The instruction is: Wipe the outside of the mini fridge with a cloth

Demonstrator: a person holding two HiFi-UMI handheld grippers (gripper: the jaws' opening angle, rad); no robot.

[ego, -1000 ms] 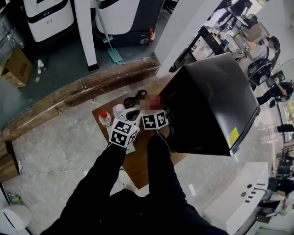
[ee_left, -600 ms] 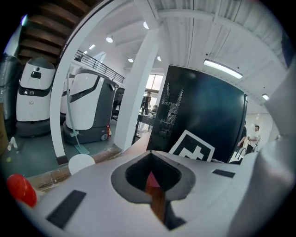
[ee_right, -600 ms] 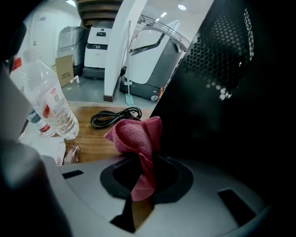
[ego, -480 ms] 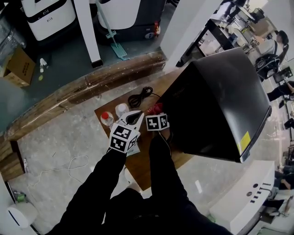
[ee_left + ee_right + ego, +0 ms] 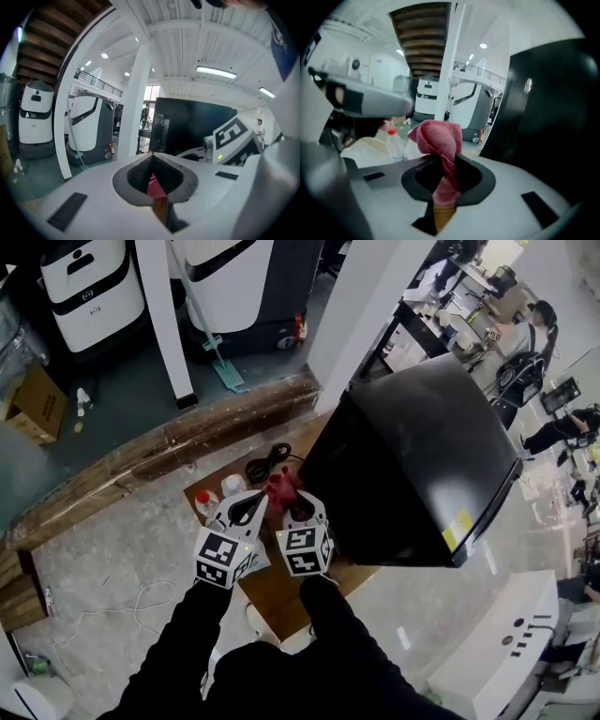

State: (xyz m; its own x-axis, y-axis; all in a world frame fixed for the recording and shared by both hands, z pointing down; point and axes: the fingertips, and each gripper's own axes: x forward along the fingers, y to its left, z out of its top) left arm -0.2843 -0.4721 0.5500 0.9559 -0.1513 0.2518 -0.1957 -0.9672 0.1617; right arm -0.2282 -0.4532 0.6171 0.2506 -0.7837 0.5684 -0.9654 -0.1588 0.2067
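Note:
The black mini fridge point(image 5: 412, 456) stands on the right part of a low wooden table point(image 5: 281, 592); it also fills the right of the right gripper view point(image 5: 553, 117) and shows ahead in the left gripper view point(image 5: 197, 126). My right gripper point(image 5: 295, 505) is shut on a red cloth point(image 5: 279, 488), which bunches up above the jaws point(image 5: 439, 138), just left of the fridge's side wall. My left gripper point(image 5: 247, 509) hangs close beside it on the left, jaws shut together point(image 5: 151, 154) with nothing held.
A clear bottle with a red cap point(image 5: 202, 503) and a white cup point(image 5: 232, 486) stand on the table's left end, a coiled black cable point(image 5: 265, 463) behind them. A wooden kerb point(image 5: 159, 451), white machines point(image 5: 94, 282) and a pillar point(image 5: 159, 315) lie beyond. People are at desks on the far right.
Both grippers have drawn back from the fridge's side toward me and to the left. The red cloth has come along in the right gripper and now stands clear of the fridge.

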